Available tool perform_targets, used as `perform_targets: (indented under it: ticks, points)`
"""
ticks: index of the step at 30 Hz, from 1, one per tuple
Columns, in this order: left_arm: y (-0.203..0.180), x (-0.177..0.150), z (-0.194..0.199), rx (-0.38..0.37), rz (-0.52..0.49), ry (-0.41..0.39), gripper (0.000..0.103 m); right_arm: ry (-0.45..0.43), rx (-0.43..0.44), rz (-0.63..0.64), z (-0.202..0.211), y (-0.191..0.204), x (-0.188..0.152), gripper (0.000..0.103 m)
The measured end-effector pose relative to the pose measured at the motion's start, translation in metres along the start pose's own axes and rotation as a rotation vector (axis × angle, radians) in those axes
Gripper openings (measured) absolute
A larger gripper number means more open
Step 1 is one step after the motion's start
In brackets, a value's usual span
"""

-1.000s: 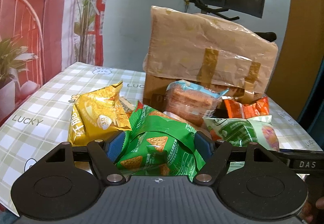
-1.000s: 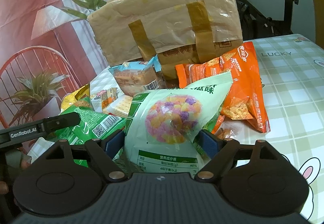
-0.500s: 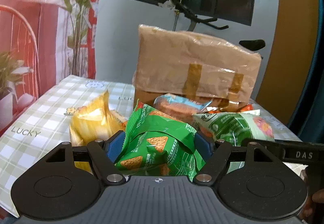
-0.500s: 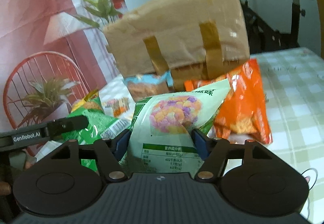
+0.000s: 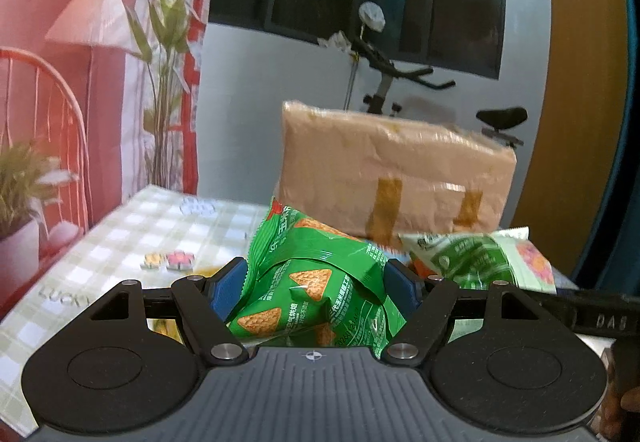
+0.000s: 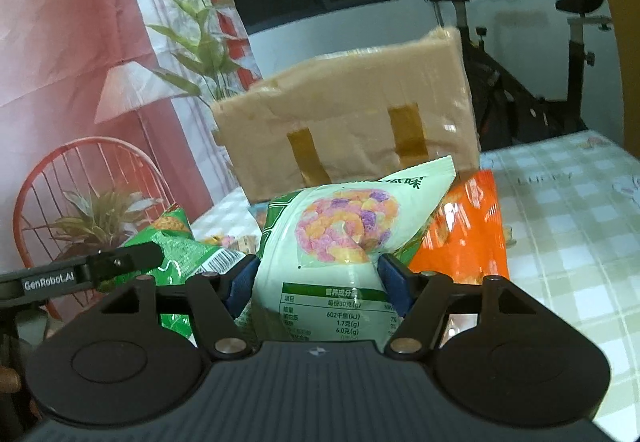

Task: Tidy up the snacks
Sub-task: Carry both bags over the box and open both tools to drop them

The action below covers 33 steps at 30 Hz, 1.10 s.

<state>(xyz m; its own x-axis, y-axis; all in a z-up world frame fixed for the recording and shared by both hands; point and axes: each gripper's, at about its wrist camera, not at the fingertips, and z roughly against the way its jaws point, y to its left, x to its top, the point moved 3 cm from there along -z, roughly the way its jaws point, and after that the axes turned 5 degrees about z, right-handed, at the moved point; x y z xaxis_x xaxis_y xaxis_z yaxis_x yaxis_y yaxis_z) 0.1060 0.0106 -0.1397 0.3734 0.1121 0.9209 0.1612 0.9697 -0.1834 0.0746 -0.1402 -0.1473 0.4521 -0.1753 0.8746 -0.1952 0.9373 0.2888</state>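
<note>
My left gripper (image 5: pixel 316 282) is shut on a green bag of triangle corn chips (image 5: pixel 316 278) and holds it above the checked table (image 5: pixel 132 238). My right gripper (image 6: pixel 316 274) is shut on a pale green bag of coloured puffs (image 6: pixel 344 230), also lifted; it shows at the right of the left wrist view (image 5: pixel 480 258). The green chip bag shows at the left of the right wrist view (image 6: pixel 180 250). A brown cardboard box with tape strips (image 5: pixel 396 178) stands behind both bags (image 6: pixel 352 126). An orange snack bag (image 6: pixel 464 230) lies under the puffs bag.
An exercise bike (image 6: pixel 520 82) stands behind the table. A red chair and potted plant (image 6: pixel 92 218) are at the left. The checked tablecloth stretches to the right (image 6: pixel 568 210). Small snack packs (image 5: pixel 168 260) lie on the cloth at the left.
Both grippers have risen with their bags. The yellow bag and the biscuit pack have dropped out of sight below, and the box looks lower and farther.
</note>
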Motion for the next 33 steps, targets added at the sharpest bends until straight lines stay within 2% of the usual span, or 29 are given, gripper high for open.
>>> perform_targets:
  ticks: [6, 15, 33]
  points:
    - [-0.003, 0.026, -0.001, 0.014, -0.011, -0.056, 0.077, -0.032, 0.001, 0.051, 0.001, 0.006, 0.014, 0.068]
    - [-0.016, 0.062, -0.001, 0.005, -0.037, -0.136, 0.077, -0.13, 0.012, 0.125, 0.009, 0.013, 0.047, 0.068]
    - [-0.039, 0.122, -0.02, -0.015, -0.078, -0.197, 0.077, -0.247, 0.037, 0.151, 0.01, 0.0, 0.125, 0.068]
